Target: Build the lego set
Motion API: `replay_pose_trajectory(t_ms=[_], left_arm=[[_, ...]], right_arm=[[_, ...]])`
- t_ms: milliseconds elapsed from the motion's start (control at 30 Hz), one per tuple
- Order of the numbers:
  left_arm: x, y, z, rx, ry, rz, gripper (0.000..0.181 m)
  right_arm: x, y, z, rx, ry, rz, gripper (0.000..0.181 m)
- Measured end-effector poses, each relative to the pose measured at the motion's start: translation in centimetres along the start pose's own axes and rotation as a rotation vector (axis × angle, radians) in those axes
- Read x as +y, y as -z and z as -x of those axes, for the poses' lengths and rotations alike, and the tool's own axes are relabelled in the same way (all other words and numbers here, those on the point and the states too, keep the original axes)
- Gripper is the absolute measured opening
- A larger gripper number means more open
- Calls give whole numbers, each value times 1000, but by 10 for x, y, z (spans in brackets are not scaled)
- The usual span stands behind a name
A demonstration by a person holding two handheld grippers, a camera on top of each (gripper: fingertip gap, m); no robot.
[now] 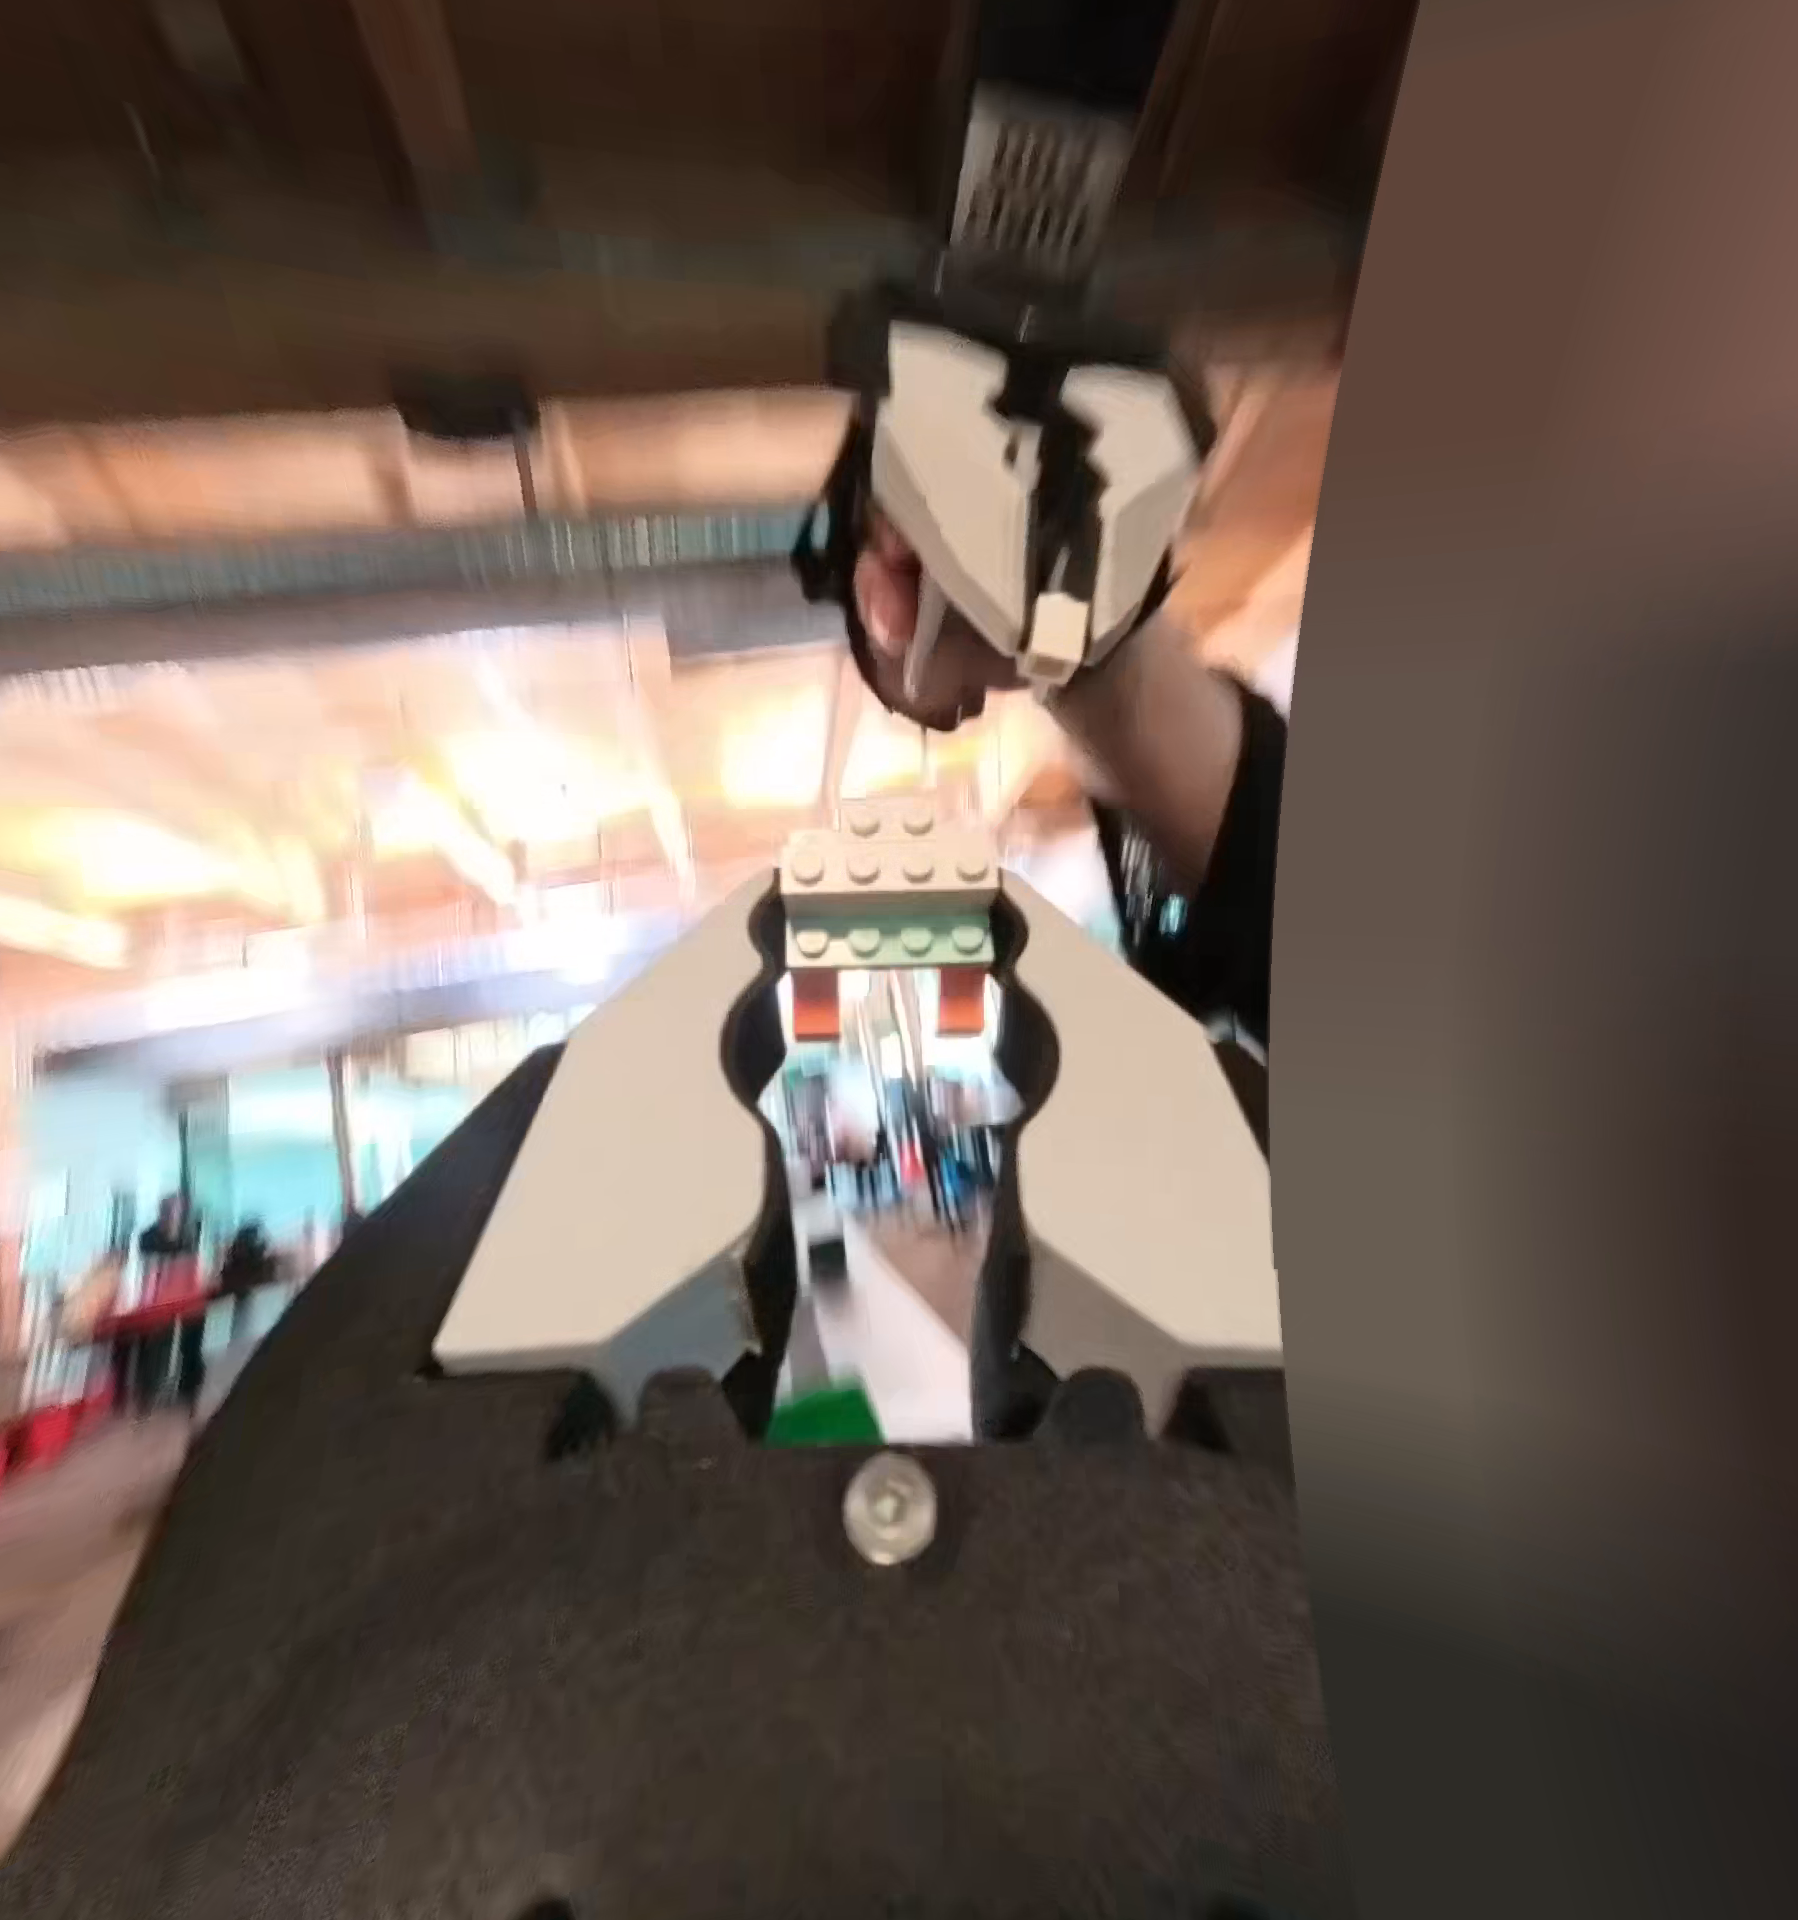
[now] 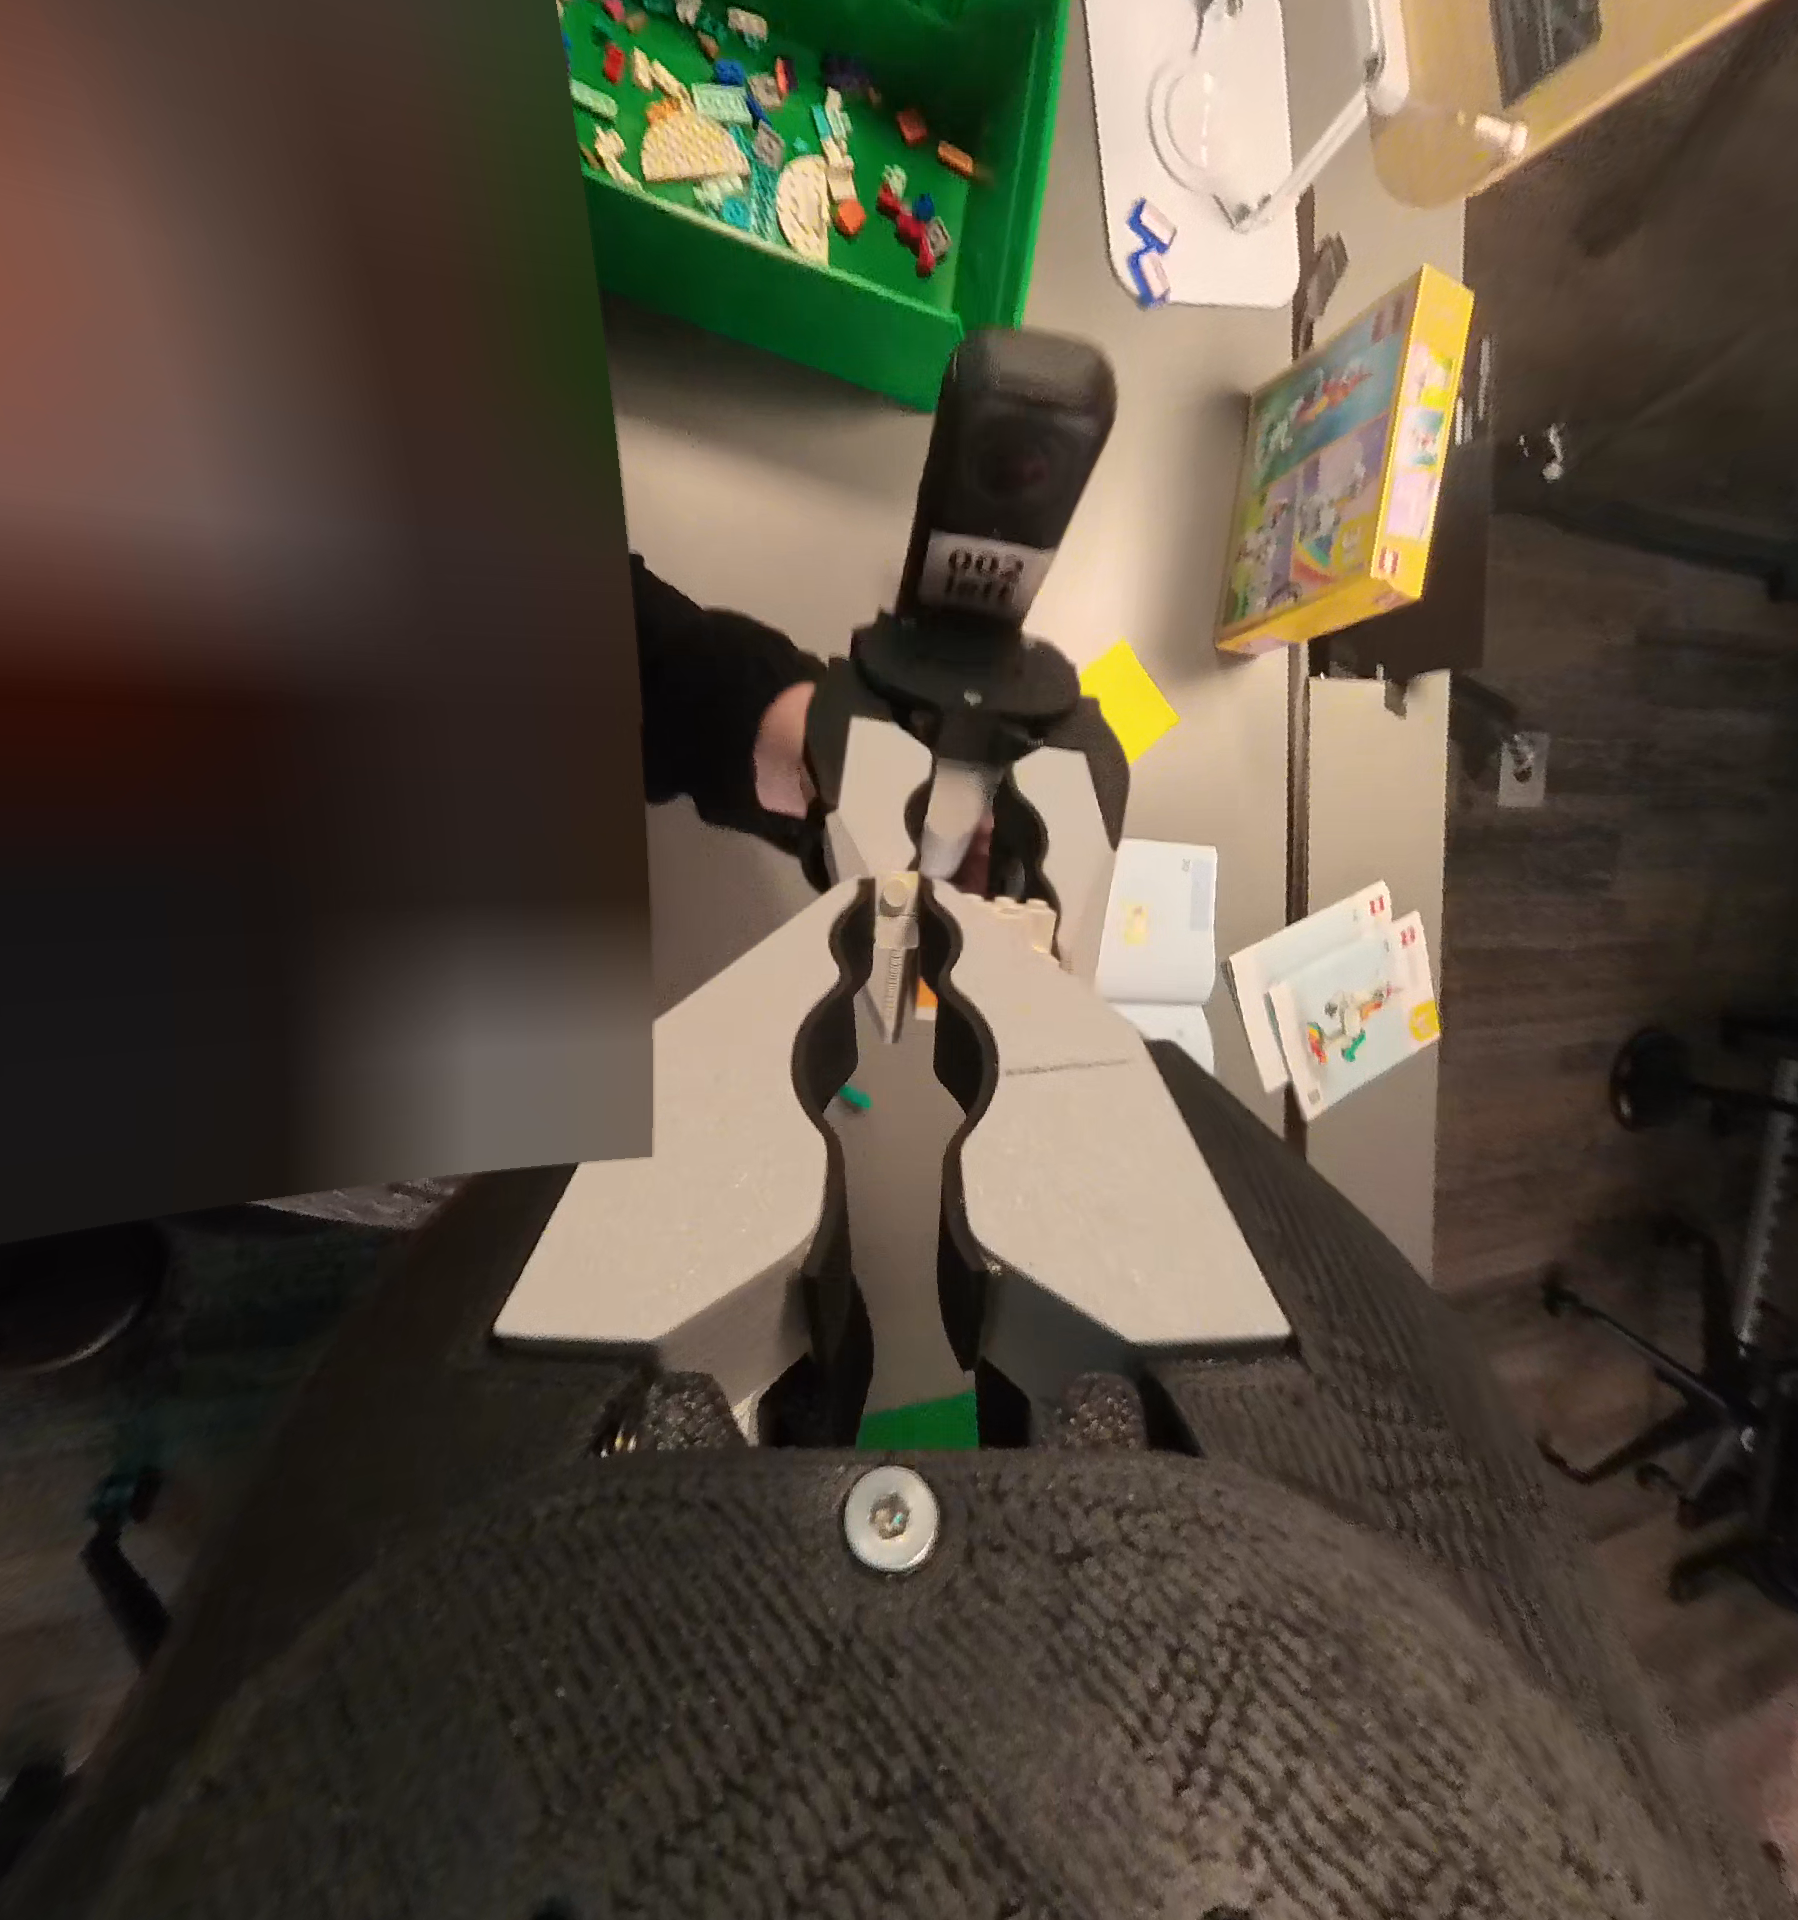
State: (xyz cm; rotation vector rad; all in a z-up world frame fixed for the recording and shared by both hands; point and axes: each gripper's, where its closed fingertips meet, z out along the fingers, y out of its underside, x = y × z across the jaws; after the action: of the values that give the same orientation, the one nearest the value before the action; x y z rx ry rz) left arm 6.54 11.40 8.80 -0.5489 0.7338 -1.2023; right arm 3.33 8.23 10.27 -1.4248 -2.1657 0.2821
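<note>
My left gripper is shut on a small lego assembly: grey studded bricks on a pale green plate, with two orange pieces hanging below. It is held up in the air. My right gripper is shut on a thin grey tapered piece. The two grippers face each other, tips nearly touching. The right gripper shows above the assembly in the left wrist view. The left gripper with its black camera shows in the right wrist view, the assembly's cream bricks at its tips.
A green bin with several loose lego pieces is on the grey table at the far side. A yellow lego box, instruction booklets, a yellow note and a white tray lie to the right. The left wrist view is motion-blurred. The grippers' ends are close to 5 cm from one another.
</note>
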Motion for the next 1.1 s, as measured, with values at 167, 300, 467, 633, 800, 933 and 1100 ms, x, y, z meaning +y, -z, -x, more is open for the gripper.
replay_pose_trajectory(t_ms=[167,300,467,633,800,933,1100], left_arm=[[21,-5,2,-39,25,199,36],[32,-11,1,-71,-6,261,36],[53,-19,2,-103,-12,345,36],[73,-20,4,-142,1,460,36],[83,-21,5,-165,-12,513,36],[89,-21,8,-177,-12,528,36],[93,-22,9,-182,-9,537,36]], right_arm=[[38,-1,-3,21,-21,121,6],[55,-2,-2,-1,-15,219,7],[64,-3,1,-24,43,364,7],[88,-6,0,6,130,574,7],[104,-12,6,-22,142,675,7],[110,-11,4,-13,164,755,6],[111,-12,3,-17,177,798,6]])
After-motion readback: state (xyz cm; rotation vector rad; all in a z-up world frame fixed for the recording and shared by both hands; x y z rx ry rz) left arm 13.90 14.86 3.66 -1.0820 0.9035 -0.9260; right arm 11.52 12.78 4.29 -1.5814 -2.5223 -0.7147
